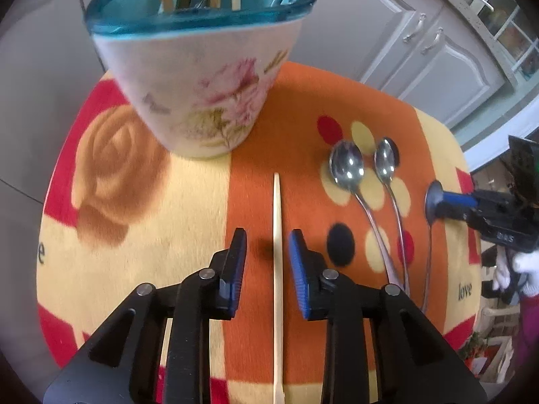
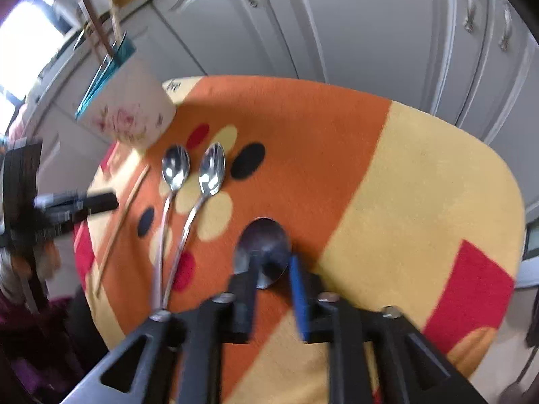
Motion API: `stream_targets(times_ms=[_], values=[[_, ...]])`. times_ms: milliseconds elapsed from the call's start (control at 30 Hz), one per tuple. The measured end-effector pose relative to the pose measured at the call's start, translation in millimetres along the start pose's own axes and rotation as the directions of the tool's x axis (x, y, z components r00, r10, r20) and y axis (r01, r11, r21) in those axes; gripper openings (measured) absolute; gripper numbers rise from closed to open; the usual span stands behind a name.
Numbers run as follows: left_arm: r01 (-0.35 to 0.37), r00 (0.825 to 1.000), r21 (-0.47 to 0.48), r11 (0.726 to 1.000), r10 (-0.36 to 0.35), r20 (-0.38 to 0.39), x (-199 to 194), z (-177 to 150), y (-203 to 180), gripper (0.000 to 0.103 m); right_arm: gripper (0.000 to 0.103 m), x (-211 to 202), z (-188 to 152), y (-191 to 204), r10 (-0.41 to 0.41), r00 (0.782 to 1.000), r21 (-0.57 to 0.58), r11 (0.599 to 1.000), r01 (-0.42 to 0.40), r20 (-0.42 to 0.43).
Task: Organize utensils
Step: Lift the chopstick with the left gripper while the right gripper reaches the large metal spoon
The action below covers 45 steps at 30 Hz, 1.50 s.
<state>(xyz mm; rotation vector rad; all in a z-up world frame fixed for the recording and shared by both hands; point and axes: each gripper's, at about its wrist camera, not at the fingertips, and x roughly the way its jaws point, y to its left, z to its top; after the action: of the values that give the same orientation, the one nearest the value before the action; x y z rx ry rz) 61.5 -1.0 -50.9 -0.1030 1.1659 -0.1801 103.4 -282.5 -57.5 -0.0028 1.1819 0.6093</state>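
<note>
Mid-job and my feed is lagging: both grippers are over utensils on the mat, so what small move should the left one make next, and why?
Probably close the left gripper on the chopstick. Its jaws stand open with the chopstick lying on the mat between them, not yet pinched. The holder with the other utensils stands just ahead, so a firm grip comes first. The right gripper is busy at a spoon.

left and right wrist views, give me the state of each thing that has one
left gripper: jaws open, astride the chopstick
chopstick: flat on the cloth, not gripped
right gripper: jaws open, around the third spoon
third spoon: lying on the cloth, bowl between the jaws
two spoons: side by side, flat, untouched
utensil holder: upright, already holding utensils
cabinet doors: closed
</note>
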Motion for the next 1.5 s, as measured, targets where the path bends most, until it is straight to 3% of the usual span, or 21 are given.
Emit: stream_targets(times_ms=[333,367,433,533,667,1033,1167,1233,1267,1300,1333,1500], values=[[-0.053,0.997,0.095,0.994,0.058,-0.047,27,18,-21,0.024,0.027,4,13,-3,0.051,0.999,-0.058,0.997,-0.051,-0.012],[-0.062,0.997,0.112,0.992,0.067,-0.044,27,18,-23,0.019,0.027,5,14,-3,0.052,0.999,-0.060,0.997,-0.053,-0.016],[-0.066,0.997,0.137,0.988,0.072,-0.034,29,19,-28,0.005,0.015,5,13,1,0.040,0.999,-0.073,0.996,-0.042,-0.032],[-0.048,0.998,0.140,0.989,0.053,-0.036,31,22,-29,0.004,0.009,0,10,8,0.016,0.999,-0.100,0.995,-0.019,-0.031],[-0.002,0.999,0.079,0.997,0.004,-0.034,19,23,-20,0.004,0.006,-16,7,23,0.005,1.000,-0.130,0.992,-0.006,-0.007],[0.023,0.994,0.064,0.998,-0.030,0.104,-49,20,-18,0.004,0.004,-61,11,75,-0.029,0.997,-0.223,0.974,0.044,0.067],[0.029,0.992,0.047,0.998,-0.035,0.124,-58,14,-8,0.004,0.004,-63,12,82,-0.082,0.993,-0.239,0.966,0.101,0.088],[0.040,0.991,0.032,0.999,-0.044,0.124,-60,10,-6,0.004,0.005,-59,12,72,-0.078,0.992,-0.208,0.973,0.098,0.100],[0.042,0.991,0.027,0.999,-0.045,0.124,-65,6,-2,0.004,0.010,-55,12,66,-0.079,0.994,-0.189,0.978,0.093,0.080],[0.043,0.991,0.024,0.999,-0.046,0.123,-66,4,-1,0.004,0.024,-49,12,60,-0.093,0.994,-0.169,0.980,0.102,0.058],[0.044,0.992,0.021,0.999,-0.046,0.121,-65,3,-2,0.004,0.030,-39,9,53,-0.101,0.994,-0.152,0.983,0.105,0.033],[0.050,0.994,-0.013,0.999,-0.048,0.097,-62,-1,5,0.004,0.032,-8,4,36,-0.060,0.998,-0.134,0.989,0.057,-0.019]])
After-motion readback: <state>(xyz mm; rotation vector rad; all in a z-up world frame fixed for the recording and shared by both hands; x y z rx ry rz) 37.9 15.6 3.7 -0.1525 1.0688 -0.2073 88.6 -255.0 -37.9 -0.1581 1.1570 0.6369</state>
